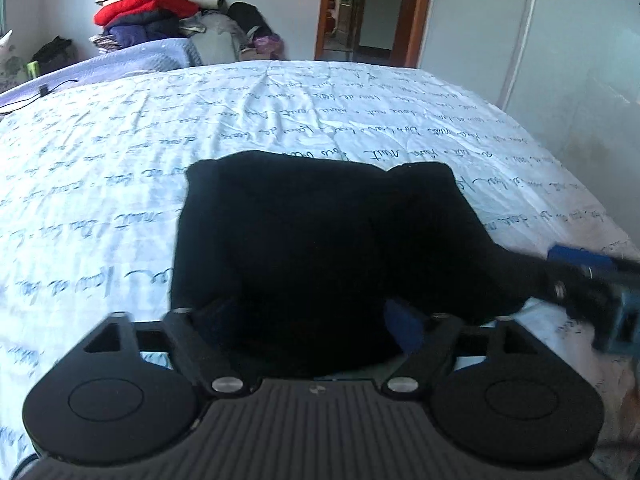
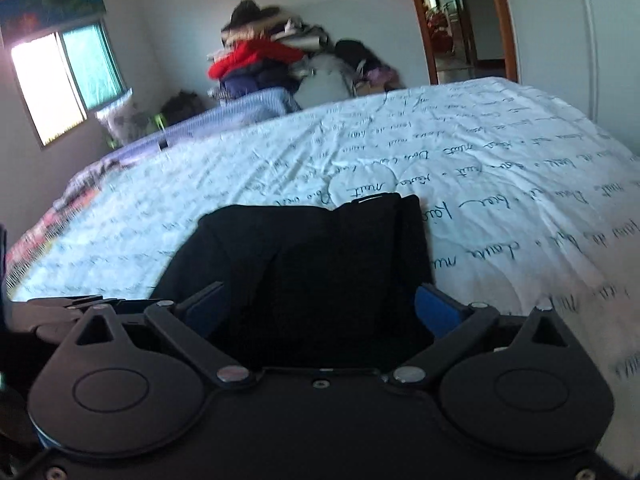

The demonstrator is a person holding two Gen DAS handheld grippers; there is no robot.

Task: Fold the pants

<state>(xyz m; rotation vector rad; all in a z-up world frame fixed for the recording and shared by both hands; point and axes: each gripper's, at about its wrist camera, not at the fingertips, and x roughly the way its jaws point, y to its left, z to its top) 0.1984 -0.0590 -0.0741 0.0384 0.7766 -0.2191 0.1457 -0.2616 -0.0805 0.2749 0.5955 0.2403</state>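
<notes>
The black pants (image 1: 312, 240) lie folded into a compact rectangle on the white bed cover (image 1: 120, 200) printed with script. My left gripper (image 1: 308, 320) hovers at the pants' near edge, its blue pads (image 1: 404, 328) spread wide, with dark cloth lying between and below them but not pinched. My right gripper (image 1: 592, 288) shows blurred at the pants' near right corner. In the right wrist view the pants (image 2: 312, 248) fill the middle, and my right gripper (image 2: 320, 312) stands open over their near edge, its pads (image 2: 436, 312) apart and clear of the cloth.
A tall pile of clothes (image 1: 152, 12) with a red jacket stands against the far wall beyond a lavender pillow (image 1: 152, 52). A doorway (image 1: 368, 8) opens at the back right and a window (image 2: 64, 80) at the left. The bed's right edge (image 1: 580, 184) drops off near the wall.
</notes>
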